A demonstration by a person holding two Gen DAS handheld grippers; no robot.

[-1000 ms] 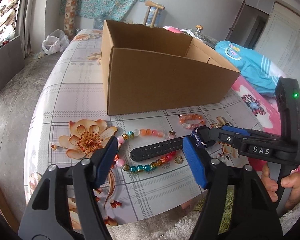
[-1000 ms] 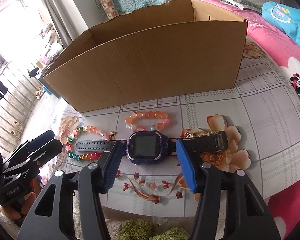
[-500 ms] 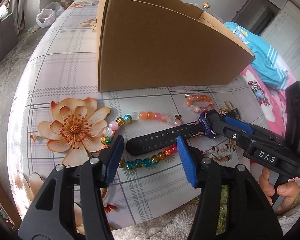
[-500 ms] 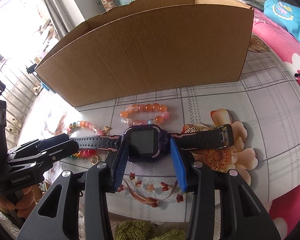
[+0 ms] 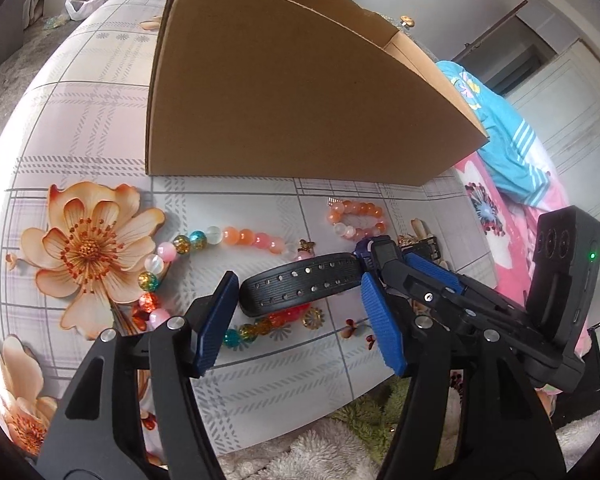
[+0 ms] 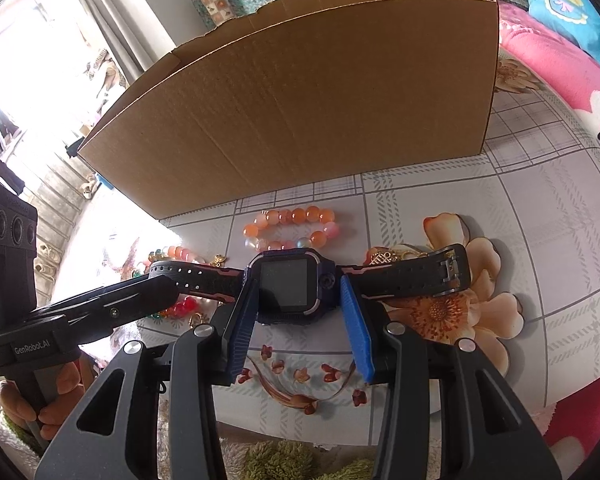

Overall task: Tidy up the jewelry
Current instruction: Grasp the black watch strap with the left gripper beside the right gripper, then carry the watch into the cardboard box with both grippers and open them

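The right tongs (image 6: 298, 300) are clamped on the case of the smartwatch (image 6: 288, 284), blue pads (image 6: 356, 328) pressed to its two sides. The watch lies on the flowered table cover (image 6: 500, 216), its holed strap (image 5: 300, 286) running toward 9 o'clock and its buckle strap (image 6: 412, 276) toward 3 o'clock. The left tongs (image 5: 300, 316) are spread wide, one pad on each side of the holed strap's free end, not touching it. Their body reads "GenRobot.AI" in the right wrist view. Under that strap lies a multicoloured bead bracelet (image 5: 220, 240). At 12 o'clock of the watch sits an orange bead bracelet (image 6: 290, 228), and beyond it stands an open cardboard box (image 6: 300, 112).
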